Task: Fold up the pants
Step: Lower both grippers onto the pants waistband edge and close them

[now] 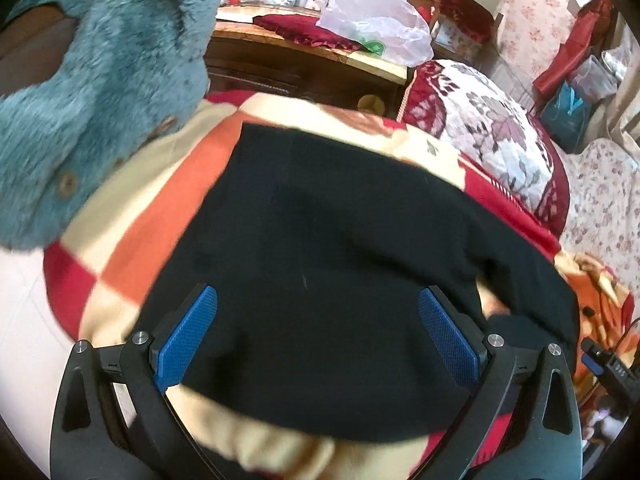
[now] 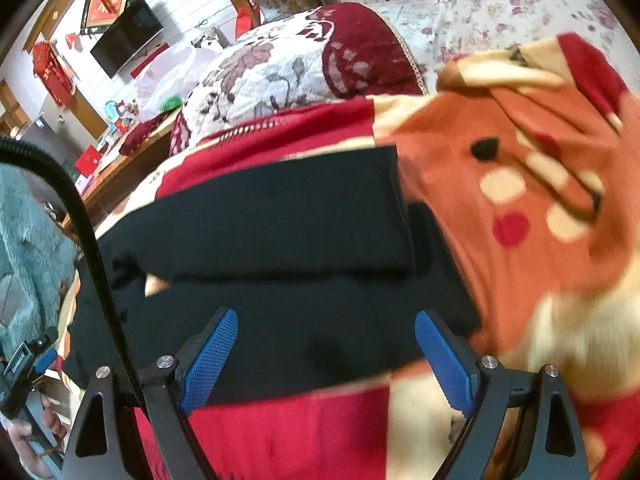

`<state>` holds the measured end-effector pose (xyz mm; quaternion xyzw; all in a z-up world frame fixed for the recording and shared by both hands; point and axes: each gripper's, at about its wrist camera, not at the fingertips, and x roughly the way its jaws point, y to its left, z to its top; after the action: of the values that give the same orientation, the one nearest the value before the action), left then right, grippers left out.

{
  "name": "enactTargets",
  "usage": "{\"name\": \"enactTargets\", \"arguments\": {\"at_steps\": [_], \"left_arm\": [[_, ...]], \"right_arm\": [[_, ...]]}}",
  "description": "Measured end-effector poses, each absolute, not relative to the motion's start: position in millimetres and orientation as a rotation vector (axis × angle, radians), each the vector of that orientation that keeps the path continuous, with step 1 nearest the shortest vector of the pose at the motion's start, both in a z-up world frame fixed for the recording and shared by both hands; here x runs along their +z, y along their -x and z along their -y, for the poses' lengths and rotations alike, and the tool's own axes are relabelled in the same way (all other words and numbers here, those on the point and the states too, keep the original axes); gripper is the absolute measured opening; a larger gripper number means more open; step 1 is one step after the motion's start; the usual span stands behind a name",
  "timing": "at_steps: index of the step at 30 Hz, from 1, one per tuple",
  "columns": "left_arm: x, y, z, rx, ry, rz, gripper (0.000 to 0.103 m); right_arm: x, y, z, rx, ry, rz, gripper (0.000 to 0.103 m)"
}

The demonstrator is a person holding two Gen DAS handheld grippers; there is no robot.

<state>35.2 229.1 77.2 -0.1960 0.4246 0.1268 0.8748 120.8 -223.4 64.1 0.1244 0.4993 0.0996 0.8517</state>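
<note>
Black pants (image 1: 320,248) lie folded on a bed covered by a red, orange and cream blanket (image 1: 132,240). In the right wrist view the pants (image 2: 272,220) show a folded upper layer resting on a lower layer, its end edge at the right. My left gripper (image 1: 318,332) hovers over the near part of the pants, its blue pads (image 1: 188,340) wide apart and holding nothing. Over the near edge of the pants my right gripper (image 2: 326,356) is likewise open, its blue pads (image 2: 210,360) empty. The left gripper (image 2: 30,360) and a hand show at the lower left of the right wrist view.
A teal fluffy sleeve (image 1: 92,92) fills the upper left. A floral quilted pillow (image 1: 496,132) lies beyond the pants. A wooden dresser (image 1: 304,64) with a plastic bag (image 1: 380,24) stands behind the bed. A black cable (image 2: 92,248) crosses the right wrist view.
</note>
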Motion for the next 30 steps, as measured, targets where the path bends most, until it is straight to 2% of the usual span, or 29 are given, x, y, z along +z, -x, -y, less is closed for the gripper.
{"name": "enactTargets", "arguments": {"at_steps": [13,25,30], "left_arm": [[52.1,-135.3,-353.2,0.230,0.476,-0.958,0.102],[30.5,-173.9,-351.9,0.108,0.305,-1.010,0.102],[29.7,-183.4,-340.7,0.087,0.250,-1.007,0.102]], "right_arm": [[56.4,-191.5,228.5,0.207,-0.258,-1.077,0.090],[65.3,-241.3,257.1,0.195,-0.186,-1.084,0.090],[56.5,-257.1,274.2,0.198,-0.261,-1.111,0.090]]}}
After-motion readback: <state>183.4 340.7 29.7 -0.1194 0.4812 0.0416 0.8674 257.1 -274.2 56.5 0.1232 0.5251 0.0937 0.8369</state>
